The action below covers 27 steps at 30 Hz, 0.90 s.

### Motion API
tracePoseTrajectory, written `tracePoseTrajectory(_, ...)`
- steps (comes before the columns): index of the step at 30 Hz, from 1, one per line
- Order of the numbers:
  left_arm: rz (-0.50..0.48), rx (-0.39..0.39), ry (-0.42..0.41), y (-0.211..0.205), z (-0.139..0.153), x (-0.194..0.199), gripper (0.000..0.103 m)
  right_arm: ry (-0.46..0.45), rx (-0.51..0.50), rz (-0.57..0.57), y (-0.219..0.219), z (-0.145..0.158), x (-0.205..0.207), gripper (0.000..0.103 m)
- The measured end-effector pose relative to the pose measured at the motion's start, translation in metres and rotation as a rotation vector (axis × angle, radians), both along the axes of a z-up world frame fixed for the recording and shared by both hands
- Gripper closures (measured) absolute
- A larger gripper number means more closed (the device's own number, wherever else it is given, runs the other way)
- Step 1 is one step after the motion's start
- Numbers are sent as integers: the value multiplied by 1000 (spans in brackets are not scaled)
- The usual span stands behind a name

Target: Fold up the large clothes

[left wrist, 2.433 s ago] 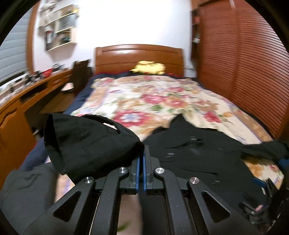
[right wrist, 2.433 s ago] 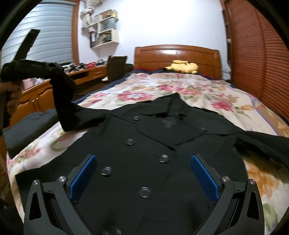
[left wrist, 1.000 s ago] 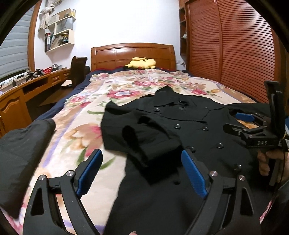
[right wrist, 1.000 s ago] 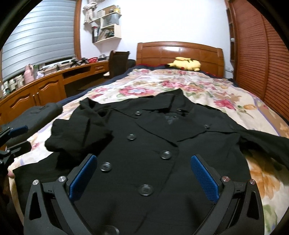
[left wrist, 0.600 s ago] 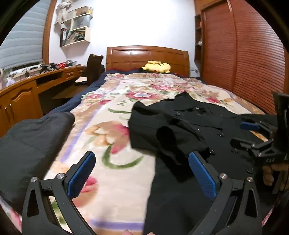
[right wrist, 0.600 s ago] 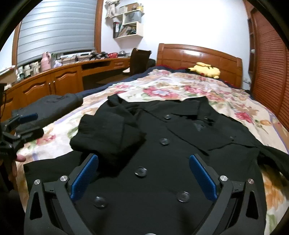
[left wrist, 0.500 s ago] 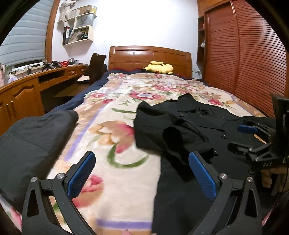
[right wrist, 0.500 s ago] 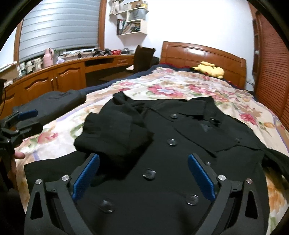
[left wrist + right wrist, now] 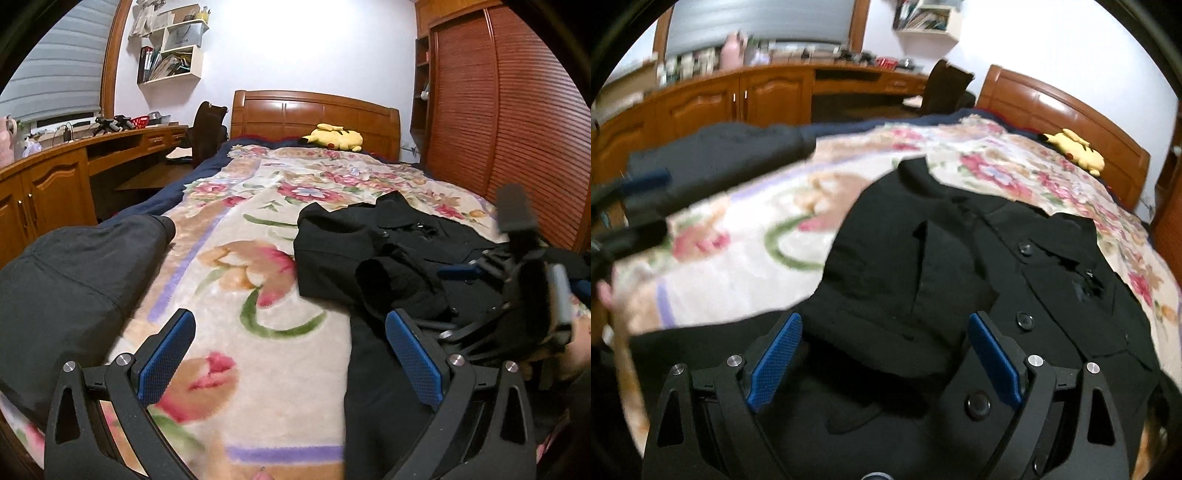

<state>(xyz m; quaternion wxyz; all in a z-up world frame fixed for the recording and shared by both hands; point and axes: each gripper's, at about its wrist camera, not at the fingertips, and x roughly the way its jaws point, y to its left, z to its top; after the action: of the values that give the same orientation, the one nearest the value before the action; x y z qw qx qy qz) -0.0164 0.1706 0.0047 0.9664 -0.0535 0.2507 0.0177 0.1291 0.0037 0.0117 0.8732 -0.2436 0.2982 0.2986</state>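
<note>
A black double-breasted coat point(image 9: 1015, 295) lies front-up on the floral bedspread; its left sleeve point(image 9: 905, 280) is folded across the chest. It also shows in the left wrist view point(image 9: 373, 254). My right gripper point(image 9: 884, 350) is open and empty, low over the folded sleeve, its blue pads on either side of the cuff. It shows blurred in the left wrist view point(image 9: 517, 280). My left gripper point(image 9: 291, 354) is open and empty above the bedspread, left of the coat's hem. It shows blurred at the left of the right wrist view point(image 9: 635, 210).
A dark grey folded garment point(image 9: 74, 280) lies at the bed's near left edge. A yellow plush toy point(image 9: 332, 137) lies by the wooden headboard point(image 9: 314, 114). A wooden desk point(image 9: 55, 173) and chair point(image 9: 207, 127) stand left of the bed; a slatted wardrobe point(image 9: 517, 110) stands right.
My left gripper let go of the sleeve, which now lies folded on the coat, and drew back left. My right gripper swung left and down over the folded sleeve.
</note>
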Motion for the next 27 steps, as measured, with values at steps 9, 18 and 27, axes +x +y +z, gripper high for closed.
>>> tracePoseTrajectory(9, -14, 1, -14, -2, 1, -2, 0, -17, -32, -23, -29, -10, 27, 79)
tracePoseTrajectory(18, -55, -19, -57, -21, 8, -3, 0, -125, 192, -117, -96, 23, 9, 88)
tracePoseTrajectory(27, -123, -17, -66, -52, 11, 3, 0, -163, 253, -272, -184, 16, -22, 88)
